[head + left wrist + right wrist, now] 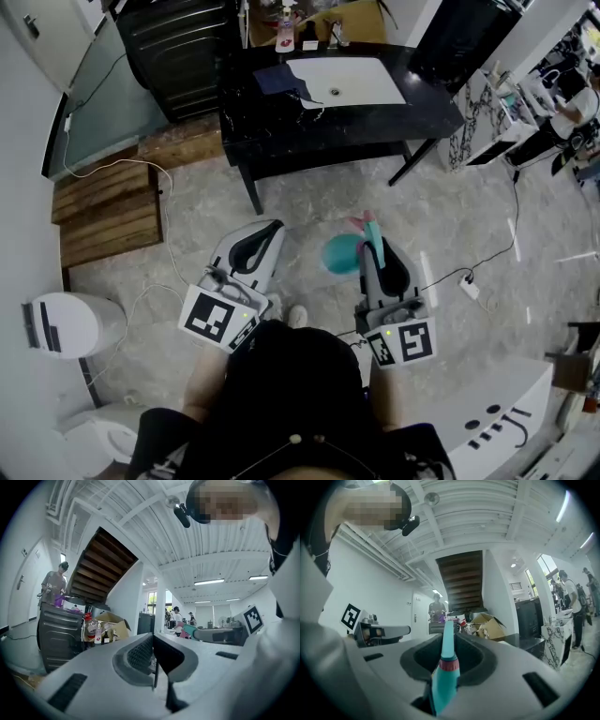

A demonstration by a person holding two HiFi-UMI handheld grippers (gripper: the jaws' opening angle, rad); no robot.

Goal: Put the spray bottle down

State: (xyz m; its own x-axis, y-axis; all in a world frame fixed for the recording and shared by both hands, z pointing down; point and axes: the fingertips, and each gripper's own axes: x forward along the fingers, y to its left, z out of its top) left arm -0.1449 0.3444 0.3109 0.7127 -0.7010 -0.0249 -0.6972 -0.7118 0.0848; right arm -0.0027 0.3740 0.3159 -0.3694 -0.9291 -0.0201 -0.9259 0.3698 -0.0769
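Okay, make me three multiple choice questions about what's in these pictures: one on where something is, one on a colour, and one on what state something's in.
1. Where is the spray bottle?
A. Lying on the floor
B. Between the jaws of the right gripper
C. Standing in the white basin

2. What colour is the spray bottle's body?
A. Teal
B. Yellow
C. Black

3. How do the jaws of the left gripper stand?
A. Wide apart
B. Together, with nothing between them
C. Closed on a cloth

Answers:
1. B, since the right gripper view shows the bottle clamped between its jaws, nozzle pointing forward.
2. A, as the body is teal in both the head view and the right gripper view.
3. B, because the left gripper view shows the two jaws meeting with nothing in the gap.
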